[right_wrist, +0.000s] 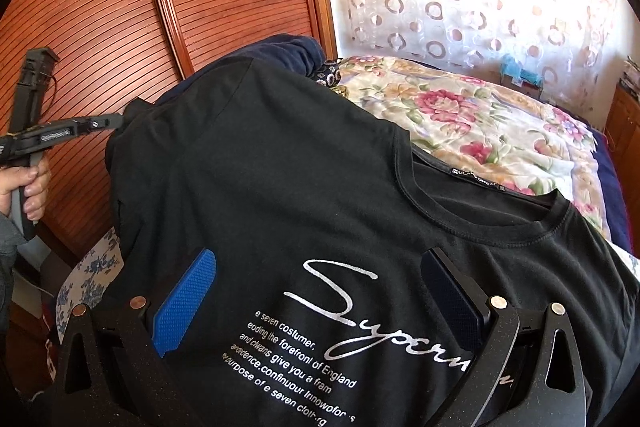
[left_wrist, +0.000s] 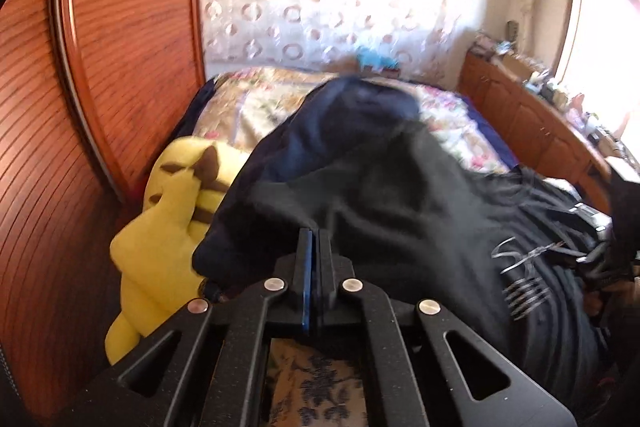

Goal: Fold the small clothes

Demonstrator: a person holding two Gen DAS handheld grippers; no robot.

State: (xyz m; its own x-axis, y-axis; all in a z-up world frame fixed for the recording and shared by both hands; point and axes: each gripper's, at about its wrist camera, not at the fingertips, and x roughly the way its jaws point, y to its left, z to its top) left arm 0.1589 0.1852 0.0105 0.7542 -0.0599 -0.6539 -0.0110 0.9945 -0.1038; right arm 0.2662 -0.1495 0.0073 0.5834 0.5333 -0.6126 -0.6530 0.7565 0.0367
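Observation:
A black t-shirt (right_wrist: 280, 167) with white script print lies front up on the bed, its collar toward the far right. My right gripper (right_wrist: 320, 291) hangs open over the printed chest, its blue pad (right_wrist: 188, 295) on the left and its dark pad (right_wrist: 452, 295) on the right, with nothing pinched between them. My left gripper (right_wrist: 118, 121) is at the shirt's left sleeve edge. In the left wrist view its jaws (left_wrist: 315, 237) are pressed together on the black fabric (left_wrist: 400, 195), which tents up around the tips.
A yellow plush toy (left_wrist: 168, 219) sits left of the shirt against the slatted wooden wardrobe (right_wrist: 100, 7). A floral bedspread (right_wrist: 480, 123) stretches beyond the collar, with a navy garment (right_wrist: 288, 51) behind the shirt. A person's hand (right_wrist: 28, 183) holds the left gripper's handle. A cluttered wooden cabinet (left_wrist: 520, 107) runs along the right.

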